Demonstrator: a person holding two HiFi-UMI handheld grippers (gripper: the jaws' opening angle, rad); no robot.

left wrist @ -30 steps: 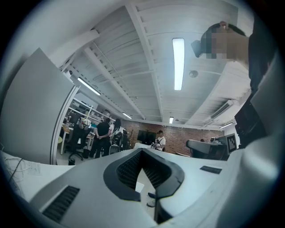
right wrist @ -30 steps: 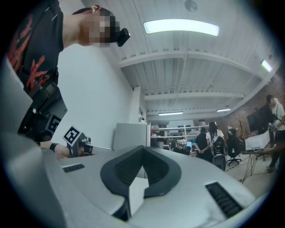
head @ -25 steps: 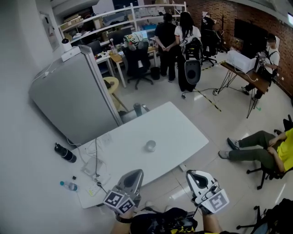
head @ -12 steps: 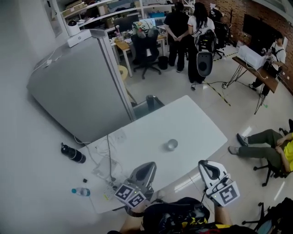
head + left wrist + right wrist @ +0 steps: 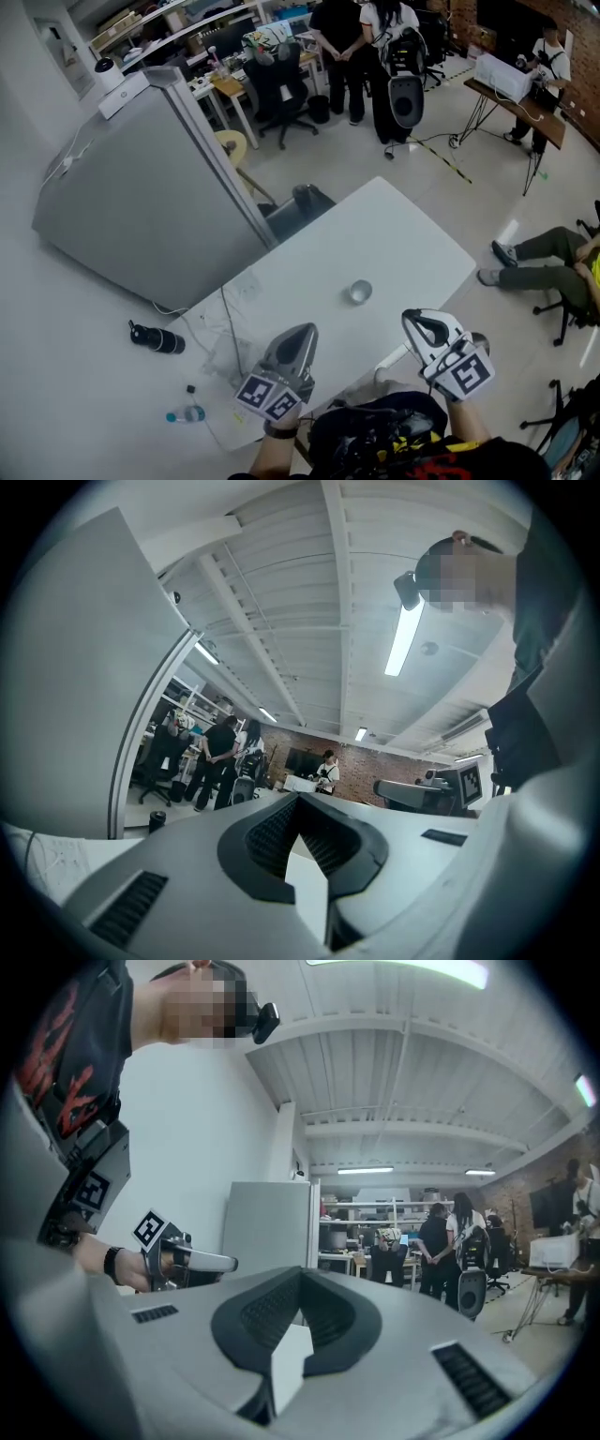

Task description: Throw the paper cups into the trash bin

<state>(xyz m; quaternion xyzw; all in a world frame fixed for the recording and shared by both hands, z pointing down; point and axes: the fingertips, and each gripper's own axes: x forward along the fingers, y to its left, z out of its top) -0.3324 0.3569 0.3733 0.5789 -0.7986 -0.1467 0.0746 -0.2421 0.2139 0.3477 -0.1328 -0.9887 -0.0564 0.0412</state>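
A single paper cup (image 5: 357, 292) stands upright near the middle of the white table (image 5: 394, 234). A dark bin (image 5: 307, 200) sits on the floor just past the table's far edge, beside the grey partition. My left gripper (image 5: 300, 336) hovers over the table's near edge, left of the cup and short of it, jaws shut and empty. My right gripper (image 5: 422, 323) is level with it at the near right edge, also shut with nothing held. Each gripper view looks level across the room: left gripper (image 5: 300, 801), right gripper (image 5: 302, 1274). The cup shows in neither.
A tall grey partition (image 5: 141, 202) stands left of the table. Cables (image 5: 223, 323) lie on the table's left end. On the floor are a black bottle (image 5: 157, 338) and a plastic bottle (image 5: 187, 413). A seated person's legs (image 5: 548, 262) stretch out at the right; people stand at the back.
Both grippers have come forward toward the table and the view has closed in with them. The cup has stayed where it was, and both grippers are still shut.
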